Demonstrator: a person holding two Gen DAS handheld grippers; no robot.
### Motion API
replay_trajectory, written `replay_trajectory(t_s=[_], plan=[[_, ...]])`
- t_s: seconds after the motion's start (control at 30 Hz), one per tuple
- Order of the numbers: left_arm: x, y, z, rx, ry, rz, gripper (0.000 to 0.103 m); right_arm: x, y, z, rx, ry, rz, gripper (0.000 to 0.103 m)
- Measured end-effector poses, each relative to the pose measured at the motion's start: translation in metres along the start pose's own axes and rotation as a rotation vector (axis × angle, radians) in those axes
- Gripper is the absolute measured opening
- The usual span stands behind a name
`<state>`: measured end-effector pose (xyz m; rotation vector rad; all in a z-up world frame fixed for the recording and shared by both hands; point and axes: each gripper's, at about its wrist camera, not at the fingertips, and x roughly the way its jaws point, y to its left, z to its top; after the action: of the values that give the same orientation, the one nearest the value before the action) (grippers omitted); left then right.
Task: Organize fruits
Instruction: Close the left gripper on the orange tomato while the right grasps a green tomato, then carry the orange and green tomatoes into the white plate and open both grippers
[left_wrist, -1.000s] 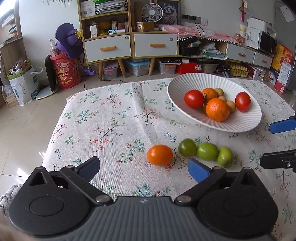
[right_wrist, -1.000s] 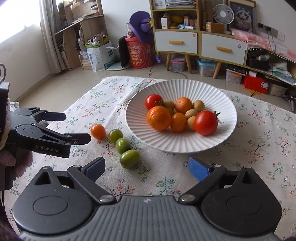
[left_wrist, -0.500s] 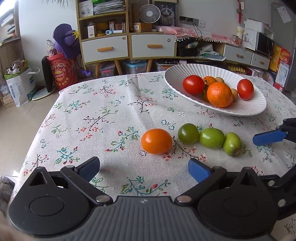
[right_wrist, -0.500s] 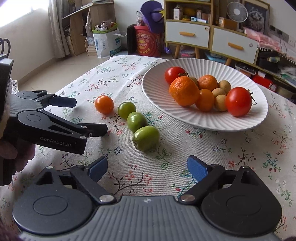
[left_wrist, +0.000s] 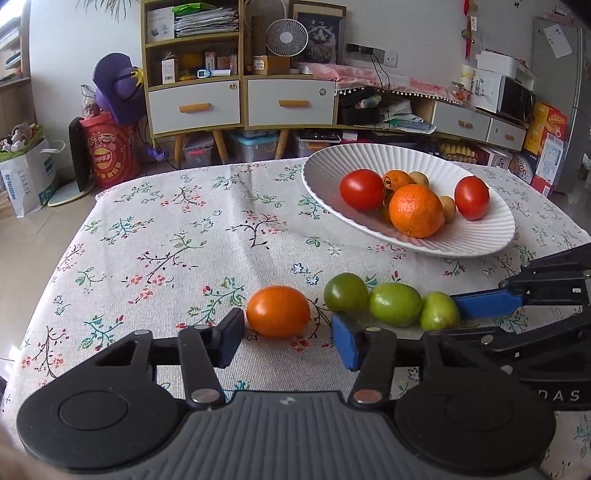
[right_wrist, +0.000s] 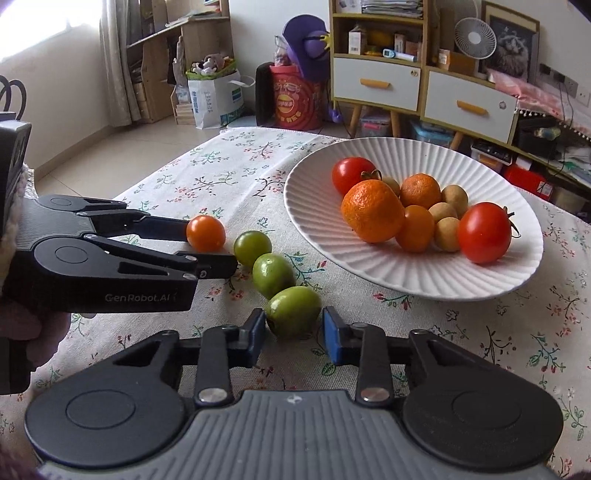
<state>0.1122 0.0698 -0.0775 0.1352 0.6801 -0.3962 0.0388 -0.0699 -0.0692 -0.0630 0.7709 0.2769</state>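
Green and orange fruit lie in a short row on the floral tablecloth (left_wrist: 177, 236), just short of the white ribbed plate (right_wrist: 406, 277) that already carries tomatoes, mandarins and small tan fruits. Each end of the row belongs to one tool. The orange tomato (left_wrist: 277, 311) at the row's far-left end sits straight ahead of the left gripper (left_wrist: 287, 332), its slightly longer axis running across the gap between the jaws. The jaws are closing with the tomato between them; the near pad looks close to its skin but a gap shows on the blue pad's side, so it is not yet clamped. At the other end, the green fruit nearest the plate (right_wrist: 293, 311) lies directly ahead of the right gripper (right_wrist: 294, 334), its long axis also lying roughly across the jaws, tilted up toward the plate side. Those jaws are closing too and stand only slightly wider than the fruit, flanking its near half; whether the pads already press cannot be told for sure. Two other green fruits (right_wrist: 264, 258) lie touching between the two targets, so the right gripper, being nearer the plate, probably has the shorter carry.
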Motion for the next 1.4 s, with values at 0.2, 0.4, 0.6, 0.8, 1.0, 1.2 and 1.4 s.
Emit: replay_trajectory(t_s=[0.2, 0.4, 0.6, 0.8, 1.0, 1.2, 1.4], plan=[[0.001, -0.001, 0.003, -0.001, 0.013, 0.012, 0.025, -0.004, 0.000, 0.004, 0.002, 0.006, 0.026, 0.029], [-0.002, -0.001, 0.004, 0.000, 0.037, 0.020, 0.025, -0.013, -0.003, 0.010, 0.009, -0.002, 0.046, 0.029], [-0.009, -0.001, 0.009, -0.005, 0.035, 0.019, 0.025, -0.024, -0.006, 0.015, 0.016, -0.022, 0.065, 0.029], [-0.018, -0.006, 0.020, -0.013, 0.004, -0.003, 0.025, -0.033, -0.018, 0.025, 0.044, -0.056, 0.055, 0.029], [-0.020, -0.019, 0.034, -0.017, -0.026, -0.041, 0.025, -0.034, -0.046, 0.032, 0.102, -0.080, -0.002, 0.029], [-0.011, -0.035, 0.046, 0.024, -0.047, -0.065, 0.025, -0.027, -0.074, 0.035, 0.164, -0.065, -0.057, 0.029], [0.006, -0.044, 0.054, 0.060, -0.022, -0.074, 0.025, -0.022, -0.084, 0.034, 0.177, -0.052, -0.077, 0.029]])
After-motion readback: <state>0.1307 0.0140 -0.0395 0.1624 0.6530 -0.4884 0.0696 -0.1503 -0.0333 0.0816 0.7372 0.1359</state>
